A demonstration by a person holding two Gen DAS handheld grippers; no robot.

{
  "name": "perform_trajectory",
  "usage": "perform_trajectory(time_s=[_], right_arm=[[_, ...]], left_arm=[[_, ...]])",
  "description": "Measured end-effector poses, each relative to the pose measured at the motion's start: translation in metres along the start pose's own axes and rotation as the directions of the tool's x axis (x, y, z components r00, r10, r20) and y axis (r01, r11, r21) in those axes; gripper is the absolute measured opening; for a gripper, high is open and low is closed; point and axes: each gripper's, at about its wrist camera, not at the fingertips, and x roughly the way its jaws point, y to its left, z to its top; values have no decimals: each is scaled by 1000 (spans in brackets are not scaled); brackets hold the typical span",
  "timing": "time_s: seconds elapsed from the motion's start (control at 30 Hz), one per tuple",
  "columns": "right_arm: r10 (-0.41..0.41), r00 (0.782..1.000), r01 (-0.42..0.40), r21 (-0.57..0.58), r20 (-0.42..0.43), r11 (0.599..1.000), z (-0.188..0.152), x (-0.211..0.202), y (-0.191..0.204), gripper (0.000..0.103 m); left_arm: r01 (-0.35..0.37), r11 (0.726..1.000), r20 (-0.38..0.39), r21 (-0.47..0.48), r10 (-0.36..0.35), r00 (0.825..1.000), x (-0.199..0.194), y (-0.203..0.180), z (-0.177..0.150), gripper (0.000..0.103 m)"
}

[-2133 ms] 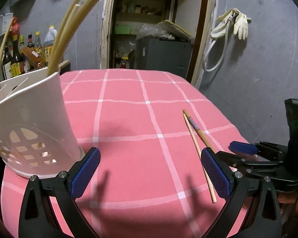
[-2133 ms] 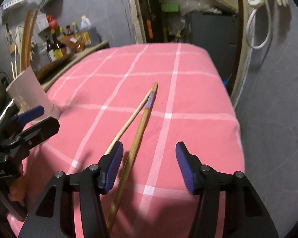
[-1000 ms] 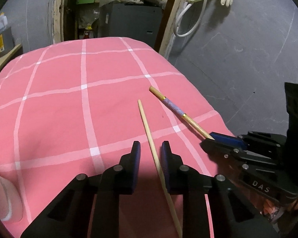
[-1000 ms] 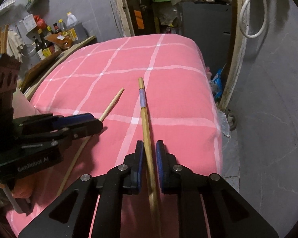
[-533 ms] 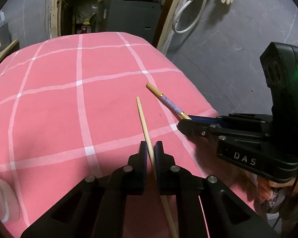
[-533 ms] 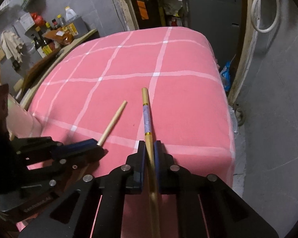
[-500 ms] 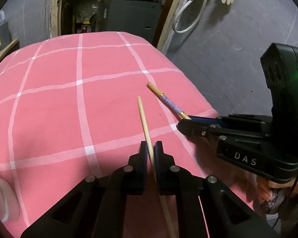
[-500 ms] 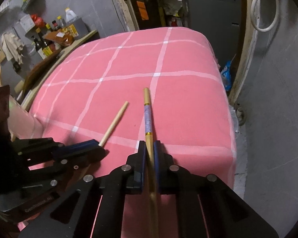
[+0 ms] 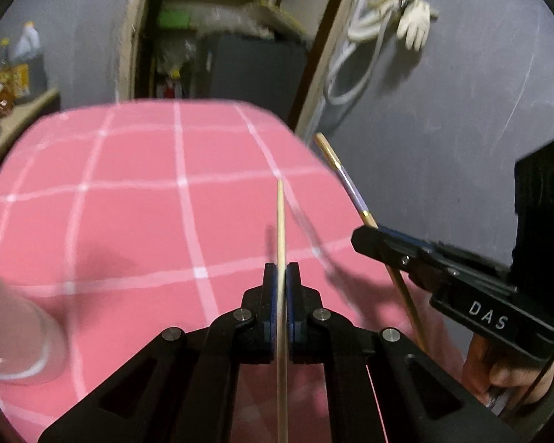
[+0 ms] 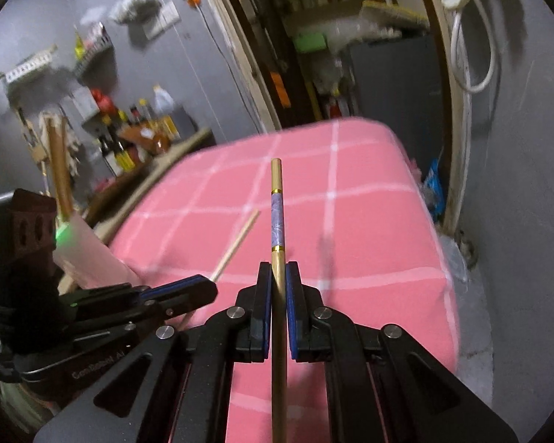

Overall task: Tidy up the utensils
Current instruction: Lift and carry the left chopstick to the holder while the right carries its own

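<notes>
Grippers both clamp chopsticks: left gripper (image 9: 281, 277) pinches the plain chopstick (image 9: 280, 221), right gripper (image 10: 278, 277) the banded chopstick (image 10: 277, 214).

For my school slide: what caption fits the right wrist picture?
Right gripper pinches a gold chopstick above the pink cloth.

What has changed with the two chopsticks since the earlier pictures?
Both were gripped and lifted off the pink cloth. The left gripper, open before, is now shut on the plain chopstick; the right gripper is shut on the banded chopstick. The white holder stayed at the left.
</notes>
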Motion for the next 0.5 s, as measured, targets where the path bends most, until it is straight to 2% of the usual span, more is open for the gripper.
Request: perform_trajectory(time_s=[0.1,0.27,0.4,0.5], right_arm=[[16,996,-17,0,93,1000,-2,-13,13,5],[57,967,-52,-26,247,998,0,-32,42,5],[95,935,-75,-71,342,995,3,-39,72,5],[126,906,-99,-88,405,991,6,-45,90,5]], left_arm=[[-22,1000,102,-2,23,995,-24,-2,-2,3],[-59,998,257,-16,61,964,-64,-1,-5,3],[-67,997,367,-39,76,927,-94,5,-4,3],[-83,995,440,-63,102,892,-117,13,1,3]])
